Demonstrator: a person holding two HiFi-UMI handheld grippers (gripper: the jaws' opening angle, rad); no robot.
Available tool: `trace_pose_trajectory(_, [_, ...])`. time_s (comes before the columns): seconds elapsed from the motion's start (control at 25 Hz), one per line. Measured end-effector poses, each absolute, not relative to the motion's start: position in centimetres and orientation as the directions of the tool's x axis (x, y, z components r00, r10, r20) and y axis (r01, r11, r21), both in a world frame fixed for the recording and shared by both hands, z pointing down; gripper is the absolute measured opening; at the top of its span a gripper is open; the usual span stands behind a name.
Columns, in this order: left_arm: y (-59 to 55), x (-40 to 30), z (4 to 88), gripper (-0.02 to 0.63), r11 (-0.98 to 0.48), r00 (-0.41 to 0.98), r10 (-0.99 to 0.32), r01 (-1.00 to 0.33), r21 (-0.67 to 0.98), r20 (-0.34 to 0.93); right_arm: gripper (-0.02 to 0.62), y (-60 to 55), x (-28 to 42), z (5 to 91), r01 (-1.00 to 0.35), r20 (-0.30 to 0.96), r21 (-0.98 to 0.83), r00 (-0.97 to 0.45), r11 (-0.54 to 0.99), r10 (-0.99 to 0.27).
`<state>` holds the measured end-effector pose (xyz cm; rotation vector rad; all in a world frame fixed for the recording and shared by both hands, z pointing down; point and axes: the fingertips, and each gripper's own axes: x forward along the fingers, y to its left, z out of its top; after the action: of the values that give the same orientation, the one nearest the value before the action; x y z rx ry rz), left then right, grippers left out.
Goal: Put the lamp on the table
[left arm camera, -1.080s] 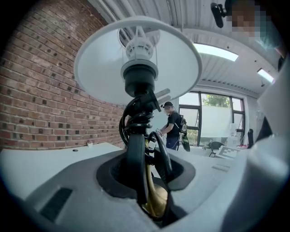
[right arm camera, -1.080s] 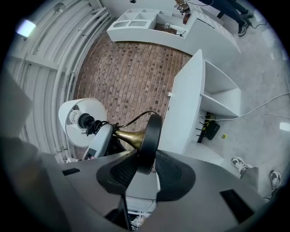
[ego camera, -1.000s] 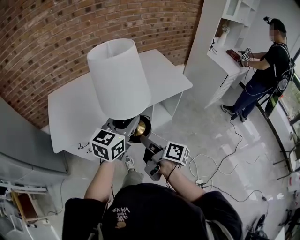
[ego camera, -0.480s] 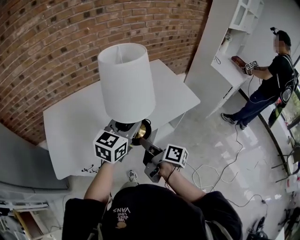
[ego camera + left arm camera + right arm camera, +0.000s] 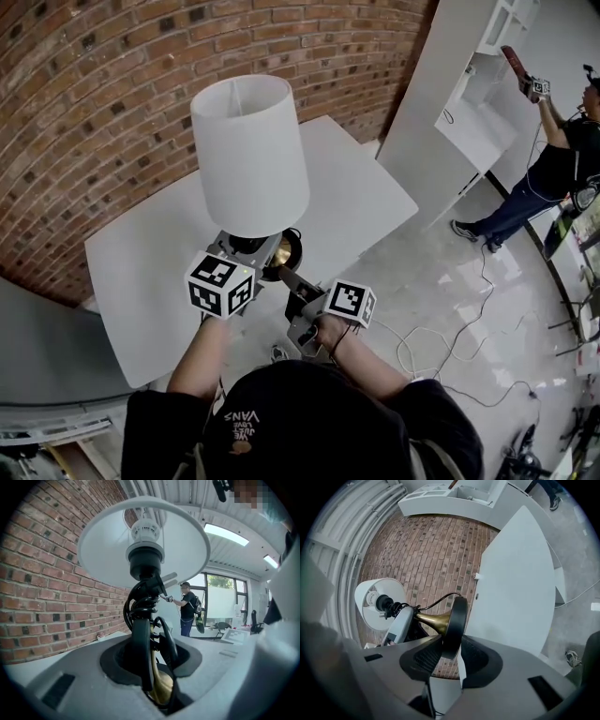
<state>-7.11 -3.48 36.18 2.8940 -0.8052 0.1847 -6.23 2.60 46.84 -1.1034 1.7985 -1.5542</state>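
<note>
The lamp has a white shade (image 5: 248, 155), a brass stem (image 5: 159, 691) wound with black cord, and a round black base (image 5: 457, 625). I hold it upright, slightly tilted, above the near edge of the white table (image 5: 361, 202). My left gripper (image 5: 248, 248) is shut on the stem just under the shade, which fills the upper part of the left gripper view (image 5: 112, 550). My right gripper (image 5: 286, 275) is shut on the rim of the base, with the table (image 5: 515, 583) beyond it. The base hangs in the air, clear of the tabletop.
A brick wall (image 5: 94, 94) runs behind the table. A tall white shelf unit (image 5: 469, 103) stands at the right, where another person (image 5: 553, 159) works with grippers. Cables (image 5: 441, 337) lie on the grey floor to my right.
The lamp, still held by both grippers, has come further over the table's near edge. The person at the shelf has raised an arm.
</note>
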Motion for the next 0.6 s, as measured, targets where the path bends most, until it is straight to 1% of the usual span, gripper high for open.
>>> trace_pose_trajectory(0.24, [-7.7,-6.4,36.9,0.129,-0.84,0.843,-0.513,-0.532,0.11,0.16,0.123,-1.4,-5.3,47.4,-0.252,0.147,-0.968,-0.546,-0.006,-0.825])
trace_pose_trajectory(0.6, [-15.1,-5.3,38.6,0.127,-0.78,0.782,-0.596,-0.618,0.099,0.183,0.124,-9.1,-3.7,49.2,-0.273,0.177,-0.962,-0.635,0.004,-0.752])
